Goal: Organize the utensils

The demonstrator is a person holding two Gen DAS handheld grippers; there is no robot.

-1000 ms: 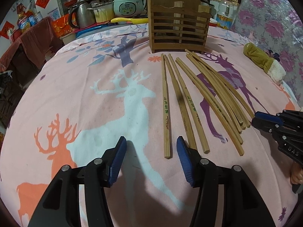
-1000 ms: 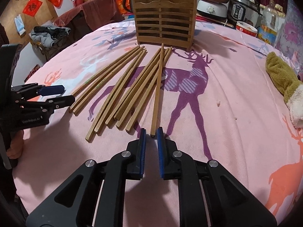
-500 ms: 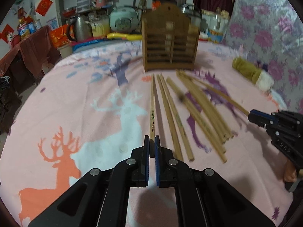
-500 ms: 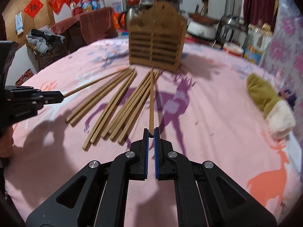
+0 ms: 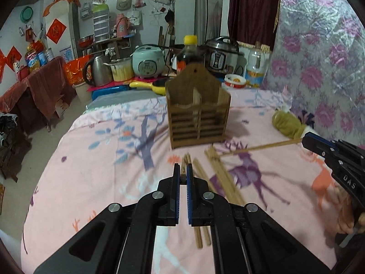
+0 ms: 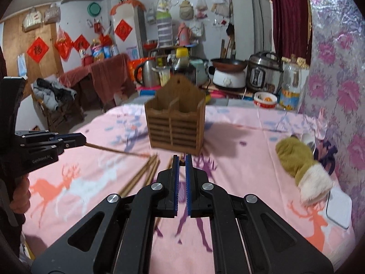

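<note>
A wooden slatted utensil holder [image 5: 198, 118] stands on the pink deer tablecloth; it also shows in the right wrist view [image 6: 175, 125]. Several bamboo chopsticks [image 5: 224, 178] lie on the cloth in front of it. My left gripper [image 5: 181, 178] is shut on one chopstick [image 6: 114, 150], lifted off the cloth and pointing toward the holder. My right gripper [image 6: 181, 162] is shut on another chopstick [image 5: 257, 147], also lifted. The other chopsticks [image 6: 141, 175] lie below in the right wrist view.
A green and white mitten [image 6: 301, 166] lies at the right of the table, with a white flat item [image 6: 338, 207] near it. Behind the table stand rice cookers [image 5: 148, 62], a kettle [image 5: 97, 70], a bowl [image 5: 235, 81] and bottles. A flowered wall [image 5: 319, 57] is at the right.
Both grippers closed on a chopstick each and lifted them off the cloth. Both views have risen and tilted up toward the holder.
</note>
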